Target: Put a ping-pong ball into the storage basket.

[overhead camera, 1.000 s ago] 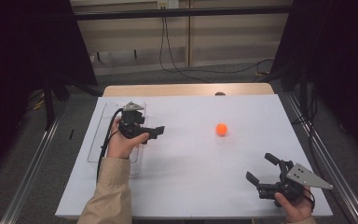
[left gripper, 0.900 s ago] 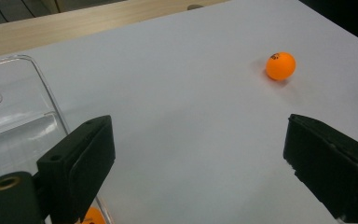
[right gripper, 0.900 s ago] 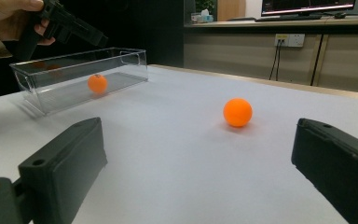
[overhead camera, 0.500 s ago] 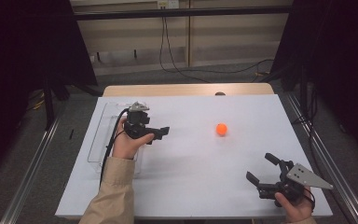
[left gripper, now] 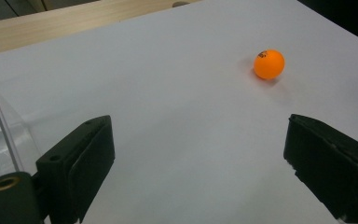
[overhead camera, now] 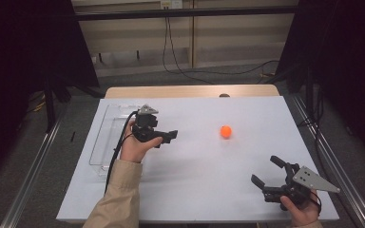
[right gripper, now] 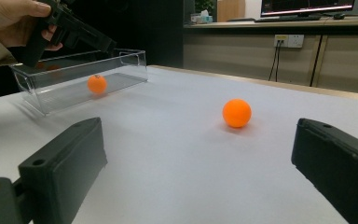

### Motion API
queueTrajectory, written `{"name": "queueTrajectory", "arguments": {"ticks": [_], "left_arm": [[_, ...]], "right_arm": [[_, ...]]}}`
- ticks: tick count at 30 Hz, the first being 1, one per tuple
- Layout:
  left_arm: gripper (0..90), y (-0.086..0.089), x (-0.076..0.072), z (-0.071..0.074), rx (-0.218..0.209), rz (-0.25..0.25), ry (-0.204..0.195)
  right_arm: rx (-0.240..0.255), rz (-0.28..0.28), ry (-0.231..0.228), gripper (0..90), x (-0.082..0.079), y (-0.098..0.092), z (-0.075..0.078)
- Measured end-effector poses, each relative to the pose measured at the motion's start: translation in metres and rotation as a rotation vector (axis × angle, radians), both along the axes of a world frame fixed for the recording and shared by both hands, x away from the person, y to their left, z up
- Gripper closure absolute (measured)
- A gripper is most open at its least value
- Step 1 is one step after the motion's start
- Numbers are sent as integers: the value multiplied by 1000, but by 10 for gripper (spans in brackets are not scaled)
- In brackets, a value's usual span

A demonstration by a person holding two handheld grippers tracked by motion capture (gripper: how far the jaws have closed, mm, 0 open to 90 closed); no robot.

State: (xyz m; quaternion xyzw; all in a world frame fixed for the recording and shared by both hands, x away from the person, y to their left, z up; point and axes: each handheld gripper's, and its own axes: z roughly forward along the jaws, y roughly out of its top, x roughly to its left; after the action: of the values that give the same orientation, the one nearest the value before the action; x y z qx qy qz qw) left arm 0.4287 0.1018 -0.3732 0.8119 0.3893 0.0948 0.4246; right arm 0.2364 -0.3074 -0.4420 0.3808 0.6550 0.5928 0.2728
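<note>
Ball (overhead camera: pixel 225 131) lies loose on table (overhead camera: pixel 195 190), apart from my left gripper (overhead camera: pixel 170 136): jaws wide, empty. Approach low, straddle ball w/ pads, close gently; probably rolls.

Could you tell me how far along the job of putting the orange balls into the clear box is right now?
Done: one orange ball already lies in the clear box. In hand: nothing is gripped; the left gripper hangs open beside the box, aimed toward the second ball. Left: that ball sits loose on the white table, and the right gripper rests open near the front edge.
</note>
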Motion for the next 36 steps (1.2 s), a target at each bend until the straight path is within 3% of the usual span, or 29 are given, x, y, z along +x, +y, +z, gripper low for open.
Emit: {"name": "queueTrajectory", "arguments": {"ticks": [25, 36], "left_arm": [[84, -26, -2, -8, 27, -56, -19], [83, -34, -4, -10, 1, -52, -24]], "right_arm": [[-1, 1, -1, 25, 0, 0, 0], [-1, 1, -1, 25, 0, 0, 0]]}}
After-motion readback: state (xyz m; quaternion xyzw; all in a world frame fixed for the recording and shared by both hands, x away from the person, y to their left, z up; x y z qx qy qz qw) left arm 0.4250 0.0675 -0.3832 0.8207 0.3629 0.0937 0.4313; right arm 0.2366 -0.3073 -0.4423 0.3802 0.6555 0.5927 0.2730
